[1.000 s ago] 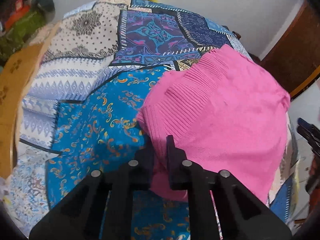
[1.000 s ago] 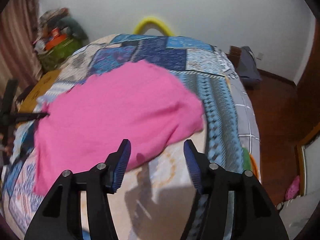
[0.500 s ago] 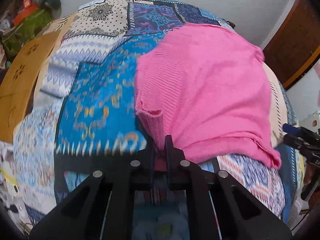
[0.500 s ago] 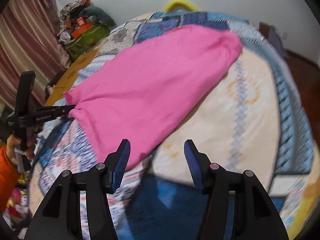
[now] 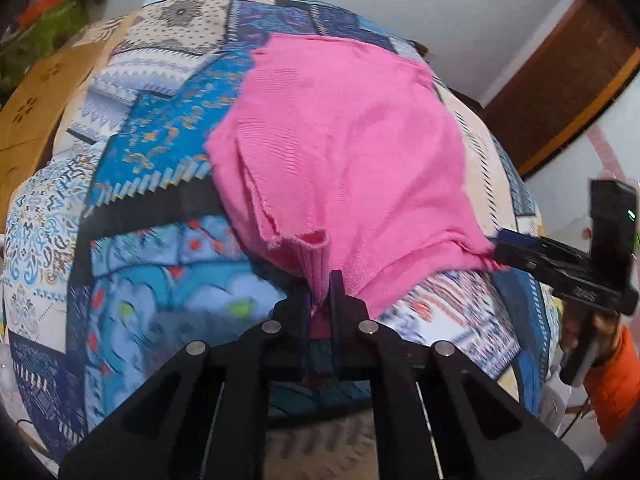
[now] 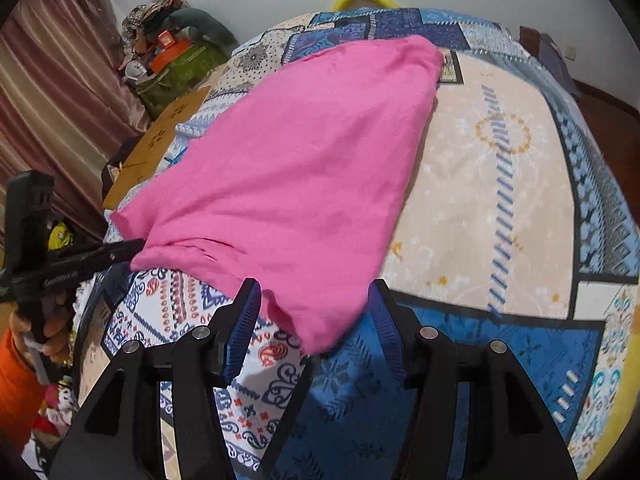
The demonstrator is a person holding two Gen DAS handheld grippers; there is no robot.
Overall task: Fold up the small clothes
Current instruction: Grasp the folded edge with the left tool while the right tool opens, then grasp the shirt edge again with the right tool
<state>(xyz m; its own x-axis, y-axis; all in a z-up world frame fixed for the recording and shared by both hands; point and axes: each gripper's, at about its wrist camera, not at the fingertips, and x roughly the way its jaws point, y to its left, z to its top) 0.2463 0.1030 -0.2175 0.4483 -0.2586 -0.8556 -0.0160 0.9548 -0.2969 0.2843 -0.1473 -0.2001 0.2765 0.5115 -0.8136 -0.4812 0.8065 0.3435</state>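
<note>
Pink garment (image 5: 344,152) pinched in left hand-held gripper (image 5: 320,300); right hand-held gripper (image 6: 316,312) straddles its corner.

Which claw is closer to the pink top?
Left. The left claw is shut on a near corner of the pink top. The right claw is open, its fingers either side of the other near corner, not gripping.

Bedspread (image 5: 168,288) pattern (near the camera) is blurred.

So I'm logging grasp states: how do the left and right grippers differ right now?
The left gripper is shut on the pink garment, pinching a bunched near edge; the right gripper is open, its fingers either side of another near corner. The left pulls cloth taut; the right grips nothing. Both are black and point across the patchwork bedspread.
</note>
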